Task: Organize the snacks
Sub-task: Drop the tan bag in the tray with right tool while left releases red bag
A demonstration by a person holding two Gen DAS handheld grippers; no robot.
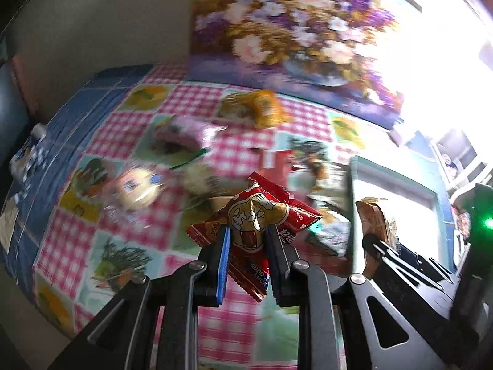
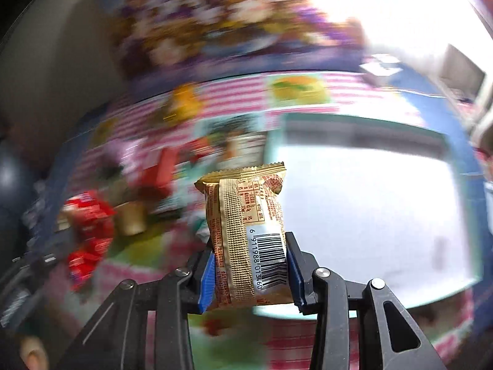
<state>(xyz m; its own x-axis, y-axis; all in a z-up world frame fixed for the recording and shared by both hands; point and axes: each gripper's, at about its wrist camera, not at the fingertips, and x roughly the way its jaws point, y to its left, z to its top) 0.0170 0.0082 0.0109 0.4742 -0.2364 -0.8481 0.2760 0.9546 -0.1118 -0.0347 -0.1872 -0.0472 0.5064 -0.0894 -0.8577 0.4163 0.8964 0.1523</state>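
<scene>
Snacks in hand: two, one per gripper. The red packet [image 1: 257, 215] is a light foil pillow, crinkled and soft; it buckles under pressure, and the film looks slippery. It sits upright between the closed-down fingers of the left gripper [image 1: 248, 240], pinched across its lower middle with its top flaring above the fingertips. A grip over the filled body is judged sounder than one on the flat sealed edge (the crimp could slide out).

The tan packet [image 2: 245, 234] is likewise light, but plumper and firmer, with a ribbed back seam and barcode facing the camera. The right gripper [image 2: 249, 265] clamps it at the lower half, pads on both side faces, packet standing upright.

Both packets are carried above the table, clear of the checked tablecloth [image 1: 123, 129]. The white tray [image 2: 369, 215] with pale green rim lies just beyond and right of the tan packet, judged the likely destination. Loose snacks remain on the cloth: an orange packet [image 1: 265, 108], a pink one [image 1: 181, 131], a round clear-wrapped one [image 1: 135, 188]. The background is blurred; finer detail cannot be told.
</scene>
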